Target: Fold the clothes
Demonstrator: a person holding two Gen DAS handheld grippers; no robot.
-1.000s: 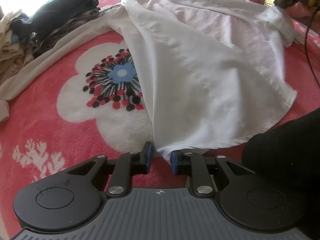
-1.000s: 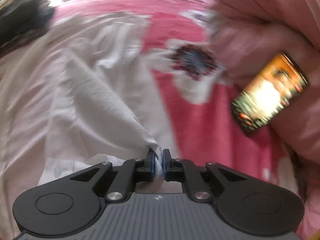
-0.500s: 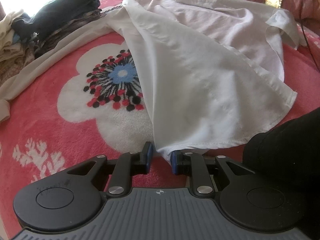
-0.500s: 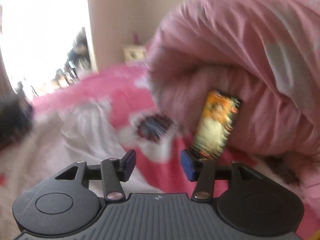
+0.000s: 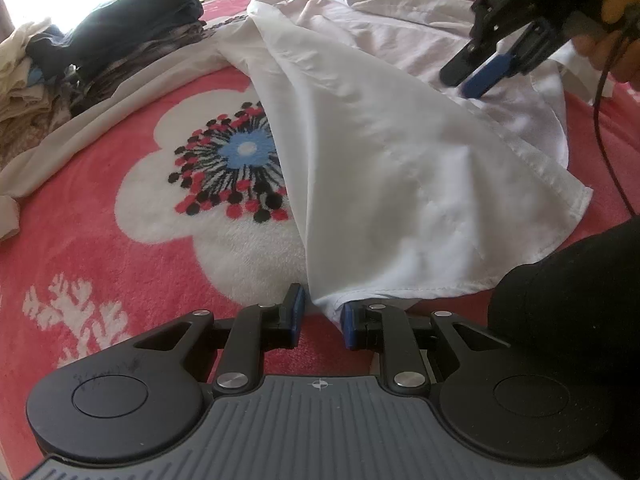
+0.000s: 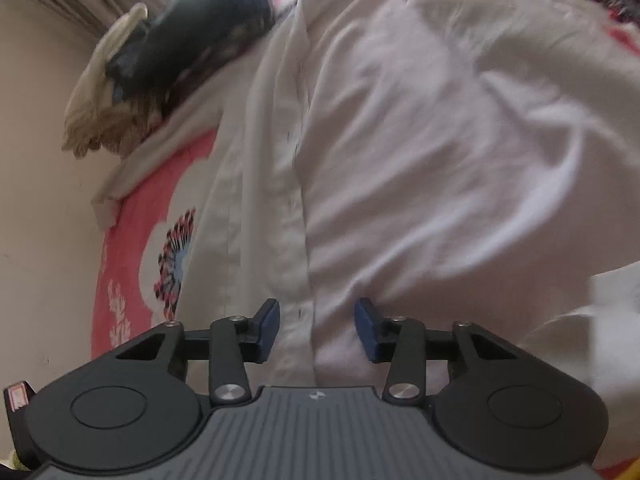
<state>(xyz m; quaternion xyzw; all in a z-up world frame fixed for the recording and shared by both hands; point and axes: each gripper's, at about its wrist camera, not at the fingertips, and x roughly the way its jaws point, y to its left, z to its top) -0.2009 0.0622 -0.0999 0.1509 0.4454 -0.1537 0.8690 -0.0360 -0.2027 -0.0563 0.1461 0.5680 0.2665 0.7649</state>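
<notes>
Right, white button-up cotton shirt (image 5: 400, 152) lies spread across the red fleece blanket with big white flower prints (image 5: 100, 208), filling the left wrist view from 12 o'clock down to centre. Its near hem corner droops to 6 o'clock, right at the left gripper (image 5: 322, 316). Left gripper fingers are parted with a visible gap; the hem corner sits between the blue pads and touches the right one, not clamped. Red blanket shows through the gap under the cloth.

Right gripper (image 5: 474, 80) shows in the left wrist view at 2 o'clock, black body, blue pads tipped down onto the shirt's far side near a folded-over edge. A hand (image 5: 608, 44) holds it at the frame edge, a thin black cable (image 5: 600, 120) hanging from it.

In the right wrist view the right gripper (image 6: 316, 328) has its fingers wide apart, holding nothing; the shirt's button placket (image 6: 298, 216) runs up from between them toward 12 o'clock. Fabric there is blurred, and whether the pads touch it can't be told.

Pile of dark and cream folded clothes (image 5: 92, 40) sits at 10 o'clock in the left wrist view, beside the shirt's stretched-out sleeve (image 5: 100, 108). Same pile (image 6: 168, 52) is at 11 o'clock in the right wrist view. Black rounded shape (image 5: 572, 300) at 4 o'clock, next to the left gripper, can't be identified.
</notes>
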